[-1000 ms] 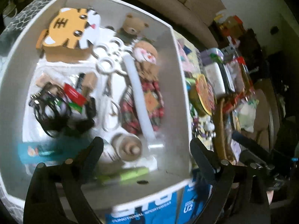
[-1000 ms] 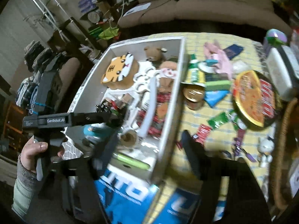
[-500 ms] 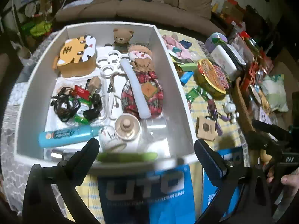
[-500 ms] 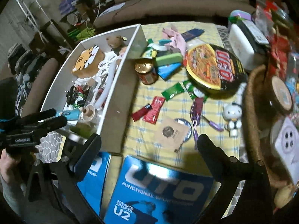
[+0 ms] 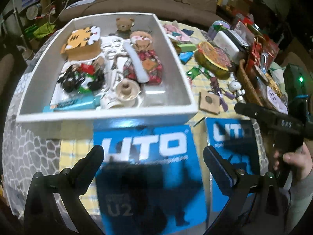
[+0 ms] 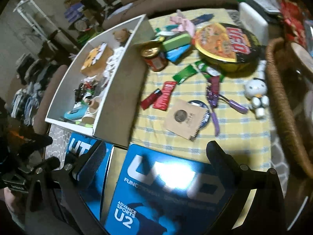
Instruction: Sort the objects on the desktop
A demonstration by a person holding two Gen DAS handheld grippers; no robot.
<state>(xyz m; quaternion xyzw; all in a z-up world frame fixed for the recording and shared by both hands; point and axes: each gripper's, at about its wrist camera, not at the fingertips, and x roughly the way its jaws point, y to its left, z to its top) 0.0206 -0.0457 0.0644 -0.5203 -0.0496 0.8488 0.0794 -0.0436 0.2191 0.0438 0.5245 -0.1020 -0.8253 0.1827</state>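
Here both claws stand wide apart with nothing between their fingers. The left claw (image 5: 152, 154) hangs above a blue UTO package (image 5: 148, 168) lying on the surface just in front of the white box (image 5: 105, 113). That box holds a tiger plush (image 5: 82, 39), a small bear (image 5: 123, 25), a plaid doll (image 5: 144, 58) and a blue tube (image 5: 72, 104). The right claw (image 6: 156, 152) hovers over a second blue package (image 6: 166, 192). Beyond it, on the yellow checked cloth (image 6: 234, 129), lie a brown notebook (image 6: 184, 117), a red lighter (image 6: 151, 98), a jar (image 6: 154, 55) and a noodle bowl (image 6: 227, 45).
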